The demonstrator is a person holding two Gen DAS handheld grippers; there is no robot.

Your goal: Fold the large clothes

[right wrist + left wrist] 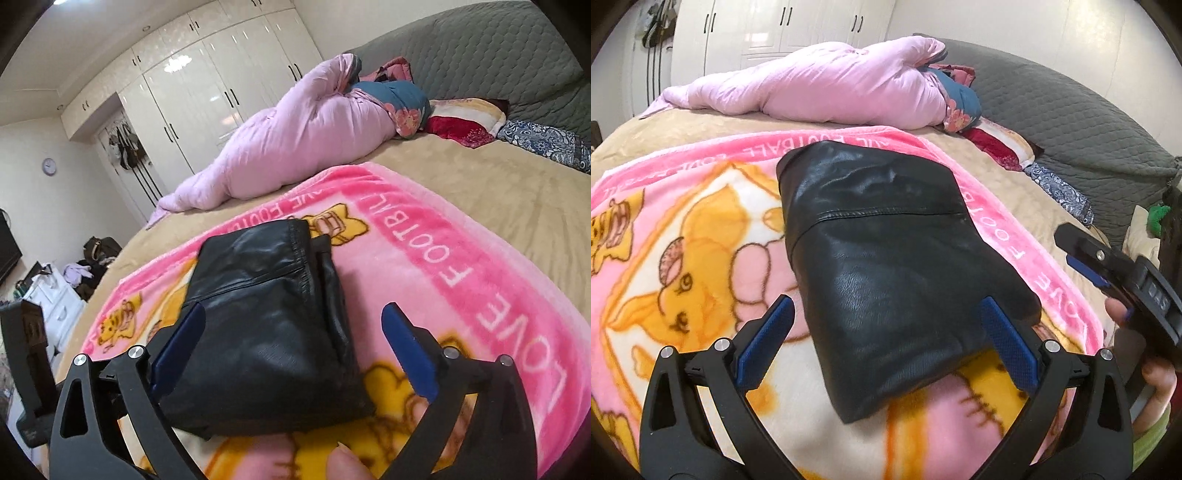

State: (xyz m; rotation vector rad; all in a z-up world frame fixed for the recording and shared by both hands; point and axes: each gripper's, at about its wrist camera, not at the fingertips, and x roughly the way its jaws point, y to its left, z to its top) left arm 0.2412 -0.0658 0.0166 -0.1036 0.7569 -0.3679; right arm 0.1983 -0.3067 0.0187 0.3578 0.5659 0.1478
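Note:
A black leather garment (pixel 886 266) lies folded into a compact rectangular bundle on a pink cartoon blanket (pixel 683 258). It also shows in the right wrist view (pixel 266 325). My left gripper (pixel 886 306) is open, its blue-padded fingers spread wide above the bundle's near end, holding nothing. My right gripper (pixel 291 317) is open and empty, hovering over the bundle's near right part. The right gripper also shows at the right edge of the left wrist view (pixel 1082 247).
The blanket (pixel 461 280) covers a tan bed (pixel 498 177). A rolled lilac duvet (pixel 831 85) lies at the far side, with pillows (pixel 465 118) and a grey quilted headboard (pixel 1089 122). White wardrobes (pixel 207 99) stand behind. A white dresser (pixel 55 302) is left of the bed.

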